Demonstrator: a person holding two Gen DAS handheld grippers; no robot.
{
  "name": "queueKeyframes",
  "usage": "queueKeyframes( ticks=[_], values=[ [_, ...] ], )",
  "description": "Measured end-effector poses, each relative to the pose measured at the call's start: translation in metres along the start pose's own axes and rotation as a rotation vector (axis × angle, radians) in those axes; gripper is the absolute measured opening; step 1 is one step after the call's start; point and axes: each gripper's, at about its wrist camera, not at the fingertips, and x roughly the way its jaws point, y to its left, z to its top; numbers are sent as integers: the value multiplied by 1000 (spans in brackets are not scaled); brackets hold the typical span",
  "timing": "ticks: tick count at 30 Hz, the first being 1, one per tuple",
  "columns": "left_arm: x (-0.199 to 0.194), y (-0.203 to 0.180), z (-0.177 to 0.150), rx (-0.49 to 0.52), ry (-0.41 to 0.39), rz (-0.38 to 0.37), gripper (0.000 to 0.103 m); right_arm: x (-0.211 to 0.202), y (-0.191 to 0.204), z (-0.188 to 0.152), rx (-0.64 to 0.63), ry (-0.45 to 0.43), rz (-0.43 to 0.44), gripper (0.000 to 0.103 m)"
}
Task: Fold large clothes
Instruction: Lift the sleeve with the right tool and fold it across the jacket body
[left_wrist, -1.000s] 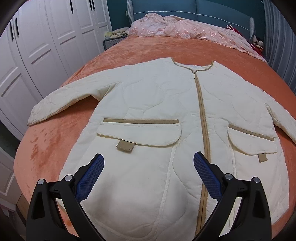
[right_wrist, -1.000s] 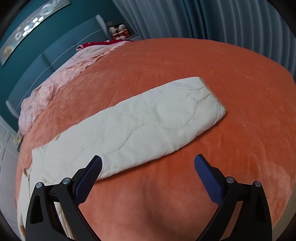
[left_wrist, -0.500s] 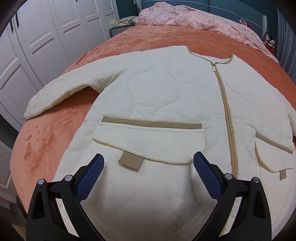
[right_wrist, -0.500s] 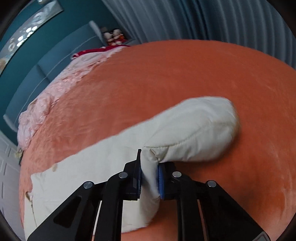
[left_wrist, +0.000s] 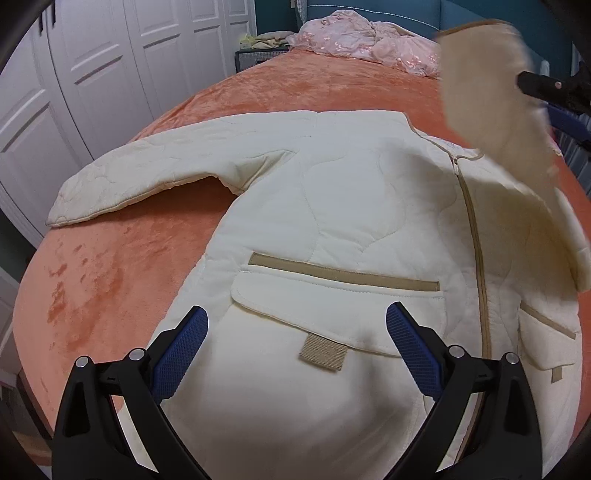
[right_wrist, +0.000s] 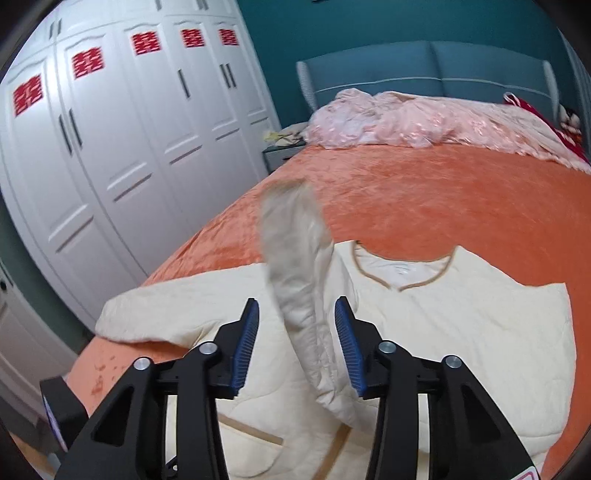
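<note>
A cream quilted jacket (left_wrist: 332, 206) with tan trim lies face up on the orange bedspread (left_wrist: 110, 266). My left gripper (left_wrist: 295, 350) is open and empty above the jacket's left pocket (left_wrist: 332, 306). My right gripper (right_wrist: 295, 343) is open; the jacket's right sleeve (right_wrist: 295, 258) is in mid-air between its pads, blurred, swinging over the jacket's chest. The same sleeve (left_wrist: 495, 96) shows at the upper right of the left wrist view, next to the right gripper's body. The left sleeve (left_wrist: 147, 184) lies spread out to the left.
White wardrobe doors (right_wrist: 110, 129) stand along the bed's left side. A pink quilt (right_wrist: 406, 118) is heaped at the teal headboard (right_wrist: 443, 66). A nightstand (right_wrist: 284, 155) sits between wardrobe and bed. The bed's left edge (left_wrist: 33, 295) is close to the left sleeve.
My right gripper closed on the right sleeve, lifted and swung it over the jacket's body, and has now opened. My left gripper moved forward over the jacket's lower left, still open.
</note>
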Motion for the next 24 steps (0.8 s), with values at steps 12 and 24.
queueKeyframes(
  ticks=[12,24],
  values=[
    [66,-17,62,-189,86,-358,97,-58,-106,-93,382,69,-263,69],
    [84,-30,105,-213,14,-355,7,-45,-219,-122,829,-2,-203,13]
  ],
)
